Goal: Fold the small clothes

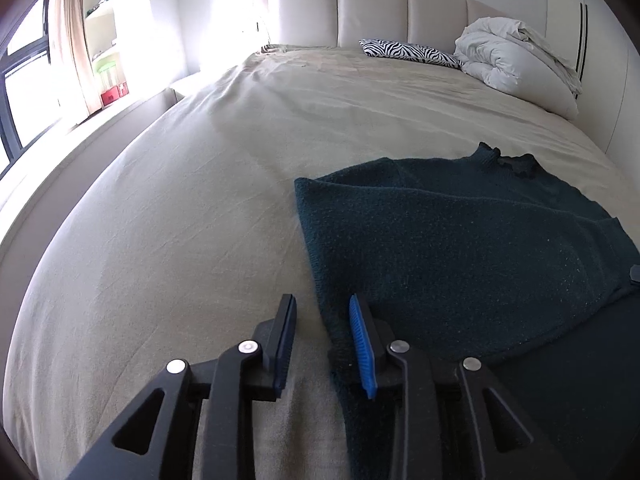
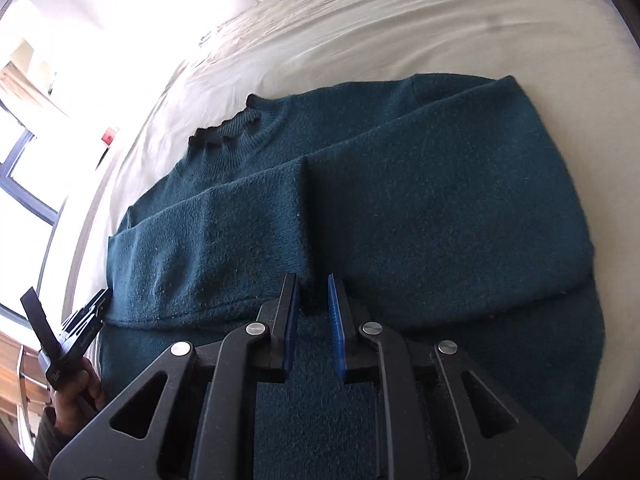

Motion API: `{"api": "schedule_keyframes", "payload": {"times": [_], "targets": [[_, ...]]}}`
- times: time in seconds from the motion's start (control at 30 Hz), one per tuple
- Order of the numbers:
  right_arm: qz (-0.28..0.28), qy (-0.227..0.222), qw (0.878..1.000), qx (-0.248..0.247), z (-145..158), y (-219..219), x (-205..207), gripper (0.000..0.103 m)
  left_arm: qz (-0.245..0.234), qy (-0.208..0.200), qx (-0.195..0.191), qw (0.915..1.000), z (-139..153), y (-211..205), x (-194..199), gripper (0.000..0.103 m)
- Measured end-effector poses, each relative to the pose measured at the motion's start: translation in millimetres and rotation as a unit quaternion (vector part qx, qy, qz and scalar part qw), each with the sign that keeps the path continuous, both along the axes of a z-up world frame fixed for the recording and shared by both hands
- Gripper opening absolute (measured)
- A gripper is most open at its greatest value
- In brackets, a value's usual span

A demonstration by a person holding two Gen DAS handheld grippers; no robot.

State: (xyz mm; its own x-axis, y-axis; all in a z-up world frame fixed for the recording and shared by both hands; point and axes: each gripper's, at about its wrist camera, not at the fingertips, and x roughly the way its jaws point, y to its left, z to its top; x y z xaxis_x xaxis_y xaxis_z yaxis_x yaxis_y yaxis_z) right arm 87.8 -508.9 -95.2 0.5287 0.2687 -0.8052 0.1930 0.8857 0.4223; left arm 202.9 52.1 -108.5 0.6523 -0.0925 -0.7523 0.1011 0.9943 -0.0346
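Note:
A dark teal knit sweater lies flat on the beige bed sheet, collar toward the headboard. Both sleeves are folded across its body. In the left wrist view my left gripper is open low over the sweater's left edge, which runs between the fingers without being pressed. In the right wrist view that same gripper sits at the sweater's lower left corner, held by a hand. My right gripper hovers over the sweater's middle, where a sleeve end lies under its tips. Its jaws stand narrowly apart.
A zebra-print pillow and a bunched white duvet lie by the padded headboard. A window with a curtain is on the left, past the bed's edge. Bare sheet stretches left of the sweater and beyond it.

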Motion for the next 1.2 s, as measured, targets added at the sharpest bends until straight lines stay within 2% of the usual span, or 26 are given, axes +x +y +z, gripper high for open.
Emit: {"api": "schedule_keyframes", "payload": {"times": [0.07, 0.17, 0.2, 0.27, 0.3, 0.33, 0.43, 0.53, 0.7, 0.87, 0.97, 1.07, 1.2], "targets": [[-0.011, -0.024, 0.999, -0.020, 22, -4, -19, 0.014, 0.015, 0.001, -0.038, 0.9992, 12, 17, -19, 0.040], [-0.013, -0.091, 0.995, -0.050, 62, -9, -62, 0.016, 0.020, 0.009, -0.062, 0.9978, 23, 34, -57, 0.042], [-0.017, -0.111, 0.992, -0.061, 73, -9, -78, 0.020, 0.022, 0.018, -0.076, 0.9967, 23, 41, -71, 0.046], [-0.030, -0.147, 0.986, -0.079, 90, -12, -113, 0.038, 0.026, 0.033, -0.102, 0.9939, 23, 50, -100, 0.054], [-0.042, -0.162, 0.982, -0.087, 96, -13, -132, 0.062, 0.024, 0.037, -0.109, 0.9930, 21, 52, -117, 0.058], [-0.059, -0.179, 0.978, -0.094, 103, -14, -151, 0.076, 0.018, 0.040, -0.114, 0.9926, 20, 52, -132, 0.061], [-0.094, -0.234, 0.962, -0.106, 117, -17, -207, 0.091, 0.011, 0.056, -0.124, 0.9907, 12, 56, -176, 0.071], [-0.095, -0.237, 0.961, -0.108, 121, -23, -246, 0.093, -0.003, 0.087, -0.135, 0.9870, 1, 58, -210, 0.071], [-0.085, -0.191, 0.972, -0.105, 113, -39, -286, 0.093, -0.018, 0.109, -0.145, 0.9833, 0, 59, -250, 0.071], [-0.076, -0.131, 0.987, -0.054, 87, -57, -318, 0.093, -0.030, 0.140, -0.171, 0.9749, 0, 63, -270, 0.071], [-0.077, -0.113, 0.990, -0.023, 74, -62, -329, 0.090, -0.039, 0.158, -0.180, 0.9700, -6, 66, -280, 0.071], [-0.073, -0.098, 0.992, -0.008, 66, -66, -336, 0.087, -0.046, 0.174, -0.205, 0.9621, -12, 70, -288, 0.071], [-0.069, -0.067, 0.995, 0.014, 54, -73, -346, 0.081, -0.037, 0.185, -0.233, 0.9538, -16, 78, -290, 0.065]]}}
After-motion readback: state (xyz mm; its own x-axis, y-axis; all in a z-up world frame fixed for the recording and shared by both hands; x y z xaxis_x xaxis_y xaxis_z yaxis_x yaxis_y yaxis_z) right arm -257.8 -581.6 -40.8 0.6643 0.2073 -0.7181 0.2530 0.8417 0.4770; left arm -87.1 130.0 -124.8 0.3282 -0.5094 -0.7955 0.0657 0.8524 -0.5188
